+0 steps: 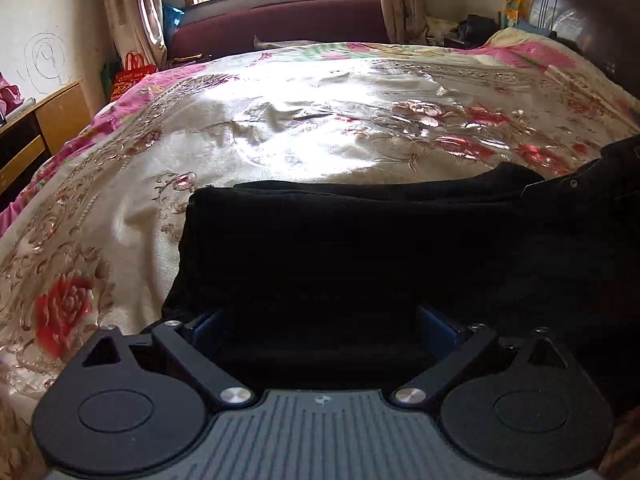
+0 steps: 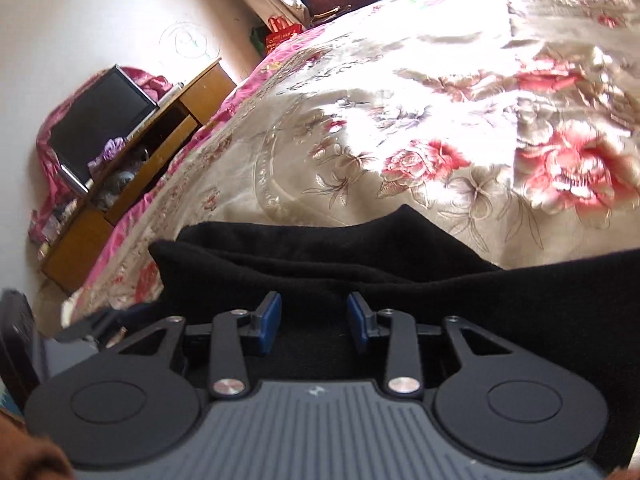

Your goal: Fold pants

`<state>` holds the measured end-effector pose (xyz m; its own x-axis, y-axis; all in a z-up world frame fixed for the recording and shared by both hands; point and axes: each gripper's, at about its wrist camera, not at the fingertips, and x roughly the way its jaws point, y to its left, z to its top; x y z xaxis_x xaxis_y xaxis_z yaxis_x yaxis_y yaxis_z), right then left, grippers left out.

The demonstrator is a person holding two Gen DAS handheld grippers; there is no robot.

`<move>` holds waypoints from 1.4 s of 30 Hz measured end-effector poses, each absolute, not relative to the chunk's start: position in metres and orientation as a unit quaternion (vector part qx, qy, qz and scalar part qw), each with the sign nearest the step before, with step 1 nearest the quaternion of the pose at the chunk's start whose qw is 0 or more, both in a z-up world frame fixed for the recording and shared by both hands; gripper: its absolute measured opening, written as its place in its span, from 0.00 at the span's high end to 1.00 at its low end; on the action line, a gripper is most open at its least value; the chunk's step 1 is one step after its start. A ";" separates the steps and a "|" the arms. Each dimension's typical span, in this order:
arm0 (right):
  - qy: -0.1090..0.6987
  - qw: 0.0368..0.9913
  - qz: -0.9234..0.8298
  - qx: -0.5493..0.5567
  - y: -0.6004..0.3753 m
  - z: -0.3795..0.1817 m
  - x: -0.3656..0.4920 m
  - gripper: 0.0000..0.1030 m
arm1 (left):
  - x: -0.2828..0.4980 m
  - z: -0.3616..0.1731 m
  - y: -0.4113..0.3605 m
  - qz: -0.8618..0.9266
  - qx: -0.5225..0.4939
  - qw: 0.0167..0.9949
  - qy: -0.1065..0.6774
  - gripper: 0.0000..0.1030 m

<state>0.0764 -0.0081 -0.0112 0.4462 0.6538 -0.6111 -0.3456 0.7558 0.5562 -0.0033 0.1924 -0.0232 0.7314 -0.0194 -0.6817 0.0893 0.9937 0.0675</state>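
Black pants lie folded in a thick stack on the floral bedspread. My left gripper is wide open at the stack's near edge, its blue pads on either side of the dark cloth. In the right wrist view the pants fill the lower half. My right gripper is partly open, blue pads apart, with black cloth between and under them; no grip shows. The right gripper's body shows at the right edge of the left wrist view.
A wooden cabinet with a dark TV stands left of the bed. A maroon sofa sits under the window beyond the bed. A dark headboard and pillows are at the far right. A red bag stands by the curtain.
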 end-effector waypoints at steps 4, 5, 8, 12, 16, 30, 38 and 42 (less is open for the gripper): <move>0.394 0.829 0.318 0.239 -0.045 0.010 0.062 0.60 | -0.006 0.005 0.178 -0.008 0.077 0.936 0.344 0.00; 0.389 0.831 0.317 0.241 -0.055 0.015 0.057 0.60 | -0.005 0.011 0.174 -0.012 0.080 0.938 0.337 0.00; 0.380 0.849 0.282 0.233 -0.089 0.019 0.037 0.59 | 0.000 0.011 0.158 -0.024 0.102 0.933 0.345 0.00; 0.407 0.853 0.235 0.227 -0.117 -0.009 0.025 0.68 | 0.008 -0.017 0.146 -0.025 0.138 0.913 0.382 0.00; 0.381 0.855 0.226 0.271 -0.135 0.003 0.013 0.60 | 0.007 0.001 0.148 -0.013 0.124 0.917 0.378 0.00; 0.424 0.782 0.226 0.396 -0.168 -0.038 0.016 0.46 | -0.014 0.015 0.113 -0.063 0.196 0.918 0.339 0.00; 0.432 0.780 0.270 0.364 -0.152 -0.034 0.026 0.45 | -0.023 0.002 0.085 -0.126 0.196 0.909 0.345 0.00; 0.458 0.739 0.302 0.392 -0.148 -0.050 0.039 0.41 | -0.019 0.006 0.086 -0.139 0.172 0.911 0.348 0.00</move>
